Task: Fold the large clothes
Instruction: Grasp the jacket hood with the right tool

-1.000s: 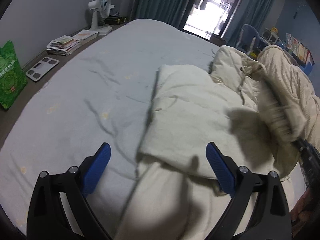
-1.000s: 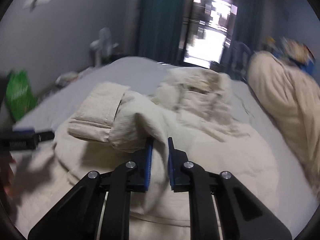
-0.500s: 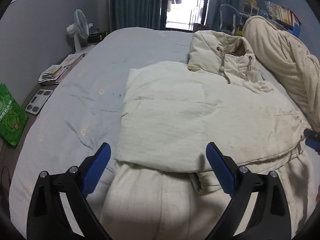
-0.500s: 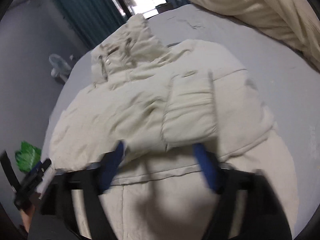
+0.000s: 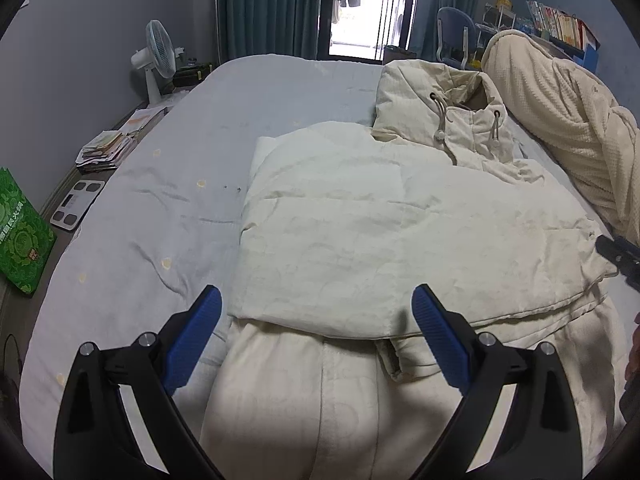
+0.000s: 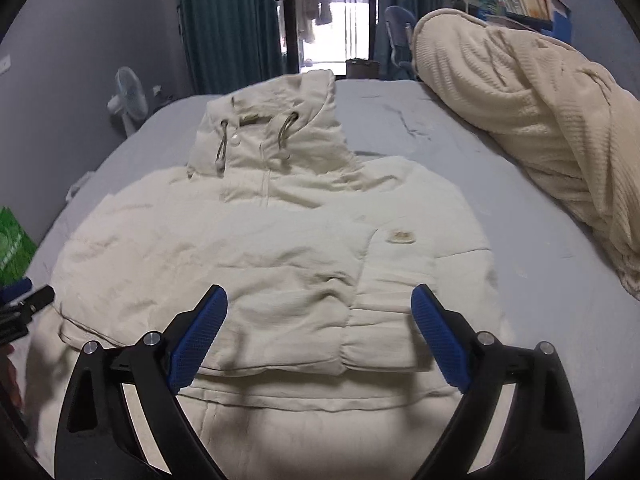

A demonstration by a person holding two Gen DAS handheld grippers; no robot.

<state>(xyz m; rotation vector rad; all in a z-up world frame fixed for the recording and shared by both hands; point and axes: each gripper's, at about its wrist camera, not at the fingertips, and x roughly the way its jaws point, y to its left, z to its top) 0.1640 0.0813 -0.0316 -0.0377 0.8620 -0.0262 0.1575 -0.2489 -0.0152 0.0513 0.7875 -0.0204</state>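
Observation:
A cream padded hooded jacket (image 5: 380, 232) lies flat on the grey bed, front up, hood (image 5: 436, 116) toward the window. Both sleeves are folded across its chest; a cuff (image 6: 380, 344) lies near the hem. It also shows in the right wrist view (image 6: 280, 256). My left gripper (image 5: 316, 340) is open and empty, held above the jacket's lower left part. My right gripper (image 6: 318, 336) is open and empty, held above the folded sleeves near the hem. The right gripper's tip shows at the left wrist view's right edge (image 5: 618, 254).
A cream fleece blanket (image 6: 532, 120) is heaped along the bed's right side. The grey bedsheet (image 5: 168, 184) spreads left of the jacket. On the floor at left are a green bag (image 5: 20, 236), a scale (image 5: 78, 204), papers and a fan (image 5: 158, 60).
My right gripper let go of the sleeve it held, leaving it folded across the jacket, opened wide and drew back. My left gripper stayed open and swung to face the jacket squarely.

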